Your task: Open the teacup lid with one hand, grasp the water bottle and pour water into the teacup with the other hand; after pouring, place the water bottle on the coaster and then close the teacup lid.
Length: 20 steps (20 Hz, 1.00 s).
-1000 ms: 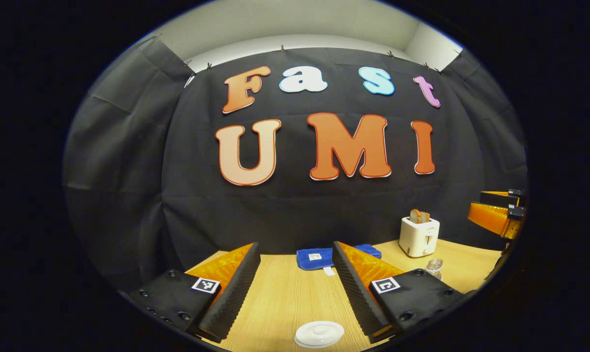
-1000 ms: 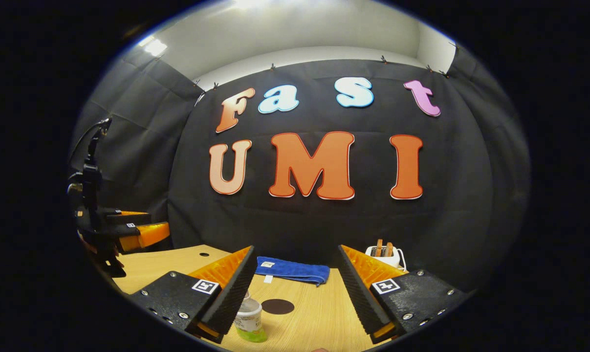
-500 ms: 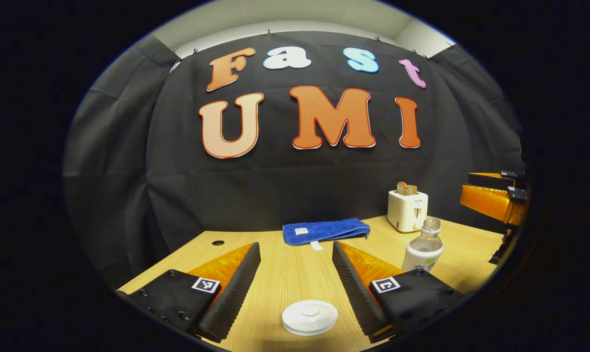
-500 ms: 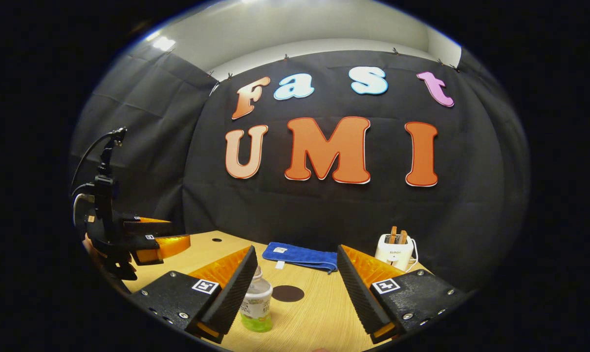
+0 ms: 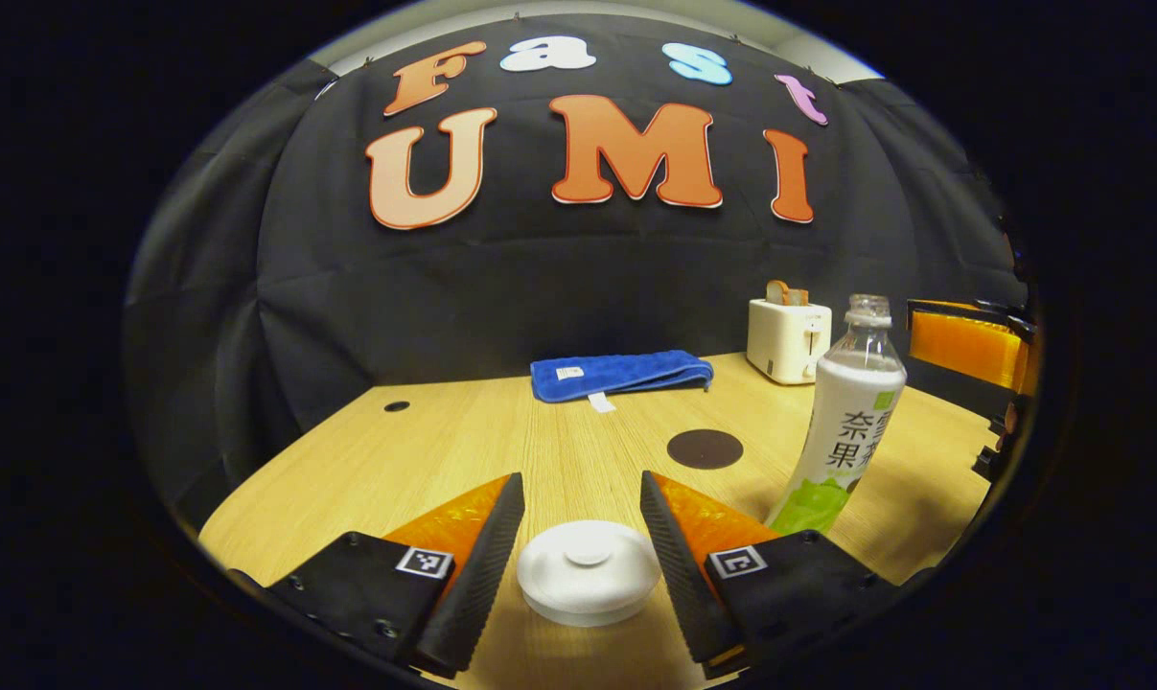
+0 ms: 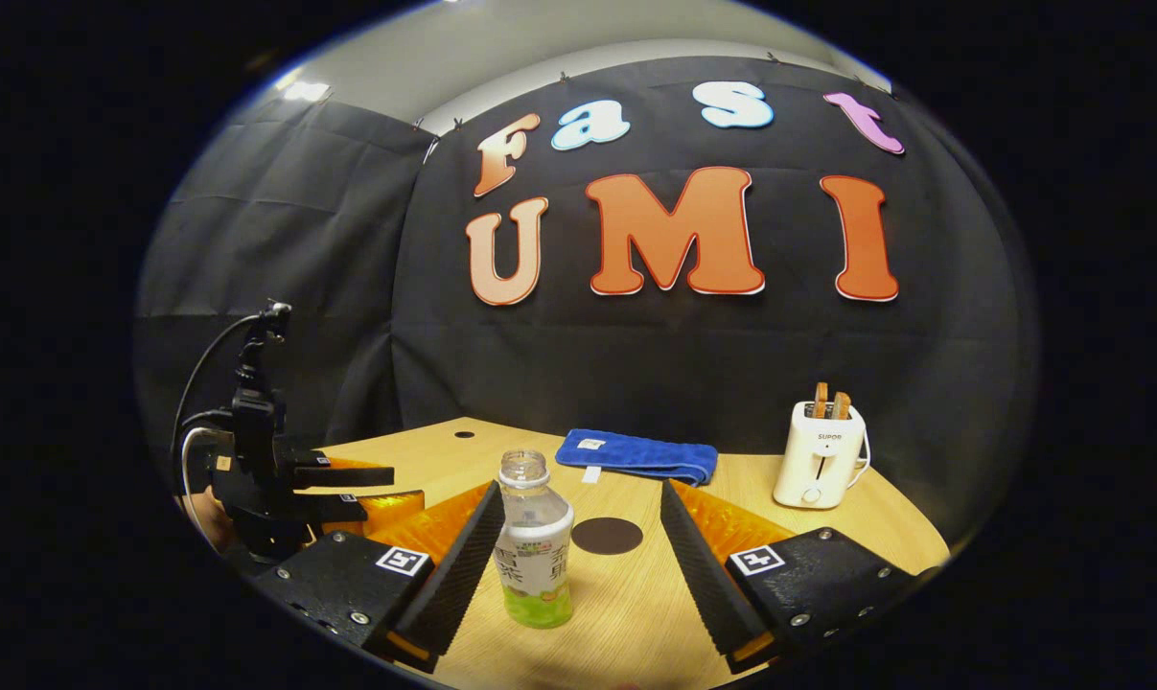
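**Teacup lid framed by the left hand-held gripper, bottle standing upright on the bench**

In the left gripper view, the left hand-held gripper (image 5: 583, 546) is seen with its fingers spread apart, one on each side of the white teacup lid (image 5: 589, 571). The lid is seen from above as a flat round disc with a small knob at its centre pointing up; whether the pads are touching its rim cannot be told. The cup beneath the lid is hidden.

To the right of the lid, the water bottle (image 5: 844, 428) is set on the bench (image 5: 444, 450), its long axis upright with the uncapped neck at the top and the green base at the bottom. The dark round coaster (image 5: 705, 448) lies flat on the bench farther back, to the left of the bottle and apart from it. A folded blue towel (image 5: 620, 374) is laid along the far edge, and a white toaster (image 5: 788, 337) with bread in its slots stands to the far right.

In the right gripper view, the right hand-held gripper (image 6: 578, 561) is held open, with the bottle (image 6: 534, 540) standing between its fingers, just beside the left finger, and no grip is made on it. The coaster (image 6: 607, 536) is seen just beyond, and the left hand-held gripper (image 6: 348, 487) appears farther off at the left.
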{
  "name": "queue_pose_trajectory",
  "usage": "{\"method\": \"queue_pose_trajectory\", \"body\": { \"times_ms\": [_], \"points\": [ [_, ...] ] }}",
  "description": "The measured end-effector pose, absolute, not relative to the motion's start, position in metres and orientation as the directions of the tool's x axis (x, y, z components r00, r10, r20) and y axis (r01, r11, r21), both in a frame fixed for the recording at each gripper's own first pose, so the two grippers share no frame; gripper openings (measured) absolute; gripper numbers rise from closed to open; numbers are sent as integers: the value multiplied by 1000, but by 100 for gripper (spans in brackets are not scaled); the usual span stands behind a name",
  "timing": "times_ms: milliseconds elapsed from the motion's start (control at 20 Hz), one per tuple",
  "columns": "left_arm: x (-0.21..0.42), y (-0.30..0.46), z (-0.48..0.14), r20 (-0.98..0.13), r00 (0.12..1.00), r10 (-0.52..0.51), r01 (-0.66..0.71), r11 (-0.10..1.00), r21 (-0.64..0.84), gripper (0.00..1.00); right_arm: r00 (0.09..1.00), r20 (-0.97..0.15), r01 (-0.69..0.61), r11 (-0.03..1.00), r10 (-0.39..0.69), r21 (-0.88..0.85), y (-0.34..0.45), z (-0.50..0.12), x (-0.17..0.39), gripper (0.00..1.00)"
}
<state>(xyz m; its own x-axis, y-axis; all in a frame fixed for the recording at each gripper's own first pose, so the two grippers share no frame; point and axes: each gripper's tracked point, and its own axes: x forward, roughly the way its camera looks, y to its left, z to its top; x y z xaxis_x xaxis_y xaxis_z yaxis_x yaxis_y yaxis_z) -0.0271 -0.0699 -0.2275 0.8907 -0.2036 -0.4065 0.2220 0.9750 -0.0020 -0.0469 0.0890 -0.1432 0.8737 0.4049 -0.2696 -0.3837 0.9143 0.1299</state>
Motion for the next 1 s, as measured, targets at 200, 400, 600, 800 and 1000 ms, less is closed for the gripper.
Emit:
{"method": "queue_pose_trajectory", "body": {
  "times_ms": [200, 400, 600, 800, 1000],
  "points": [
    [-33, -72, -244, -448, 870, -206, 235, 972, 11, 77, 855, -295, -413, 904, 427, 113, 99, -154, -52, 98],
    [-35, -80, -255, -480, 850, -218, 259, 966, 21, 54, 839, -310, -438, 893, 447, 104, 107, -162, -54, 98],
    [-35, -80, -252, -475, 855, -206, 257, 965, 44, 53, 824, -326, -452, 885, 463, 113, 112, -170, -57, 99],
    [-29, -77, -252, -459, 869, -187, 237, 970, 53, 39, 817, -338, -458, 882, 467, 110, 115, -174, -59, 98],
    [-32, -76, -251, -459, 867, -193, 239, 970, 44, 31, 809, -351, -465, 879, 471, 107, 118, -180, -60, 98]
  ]
}}
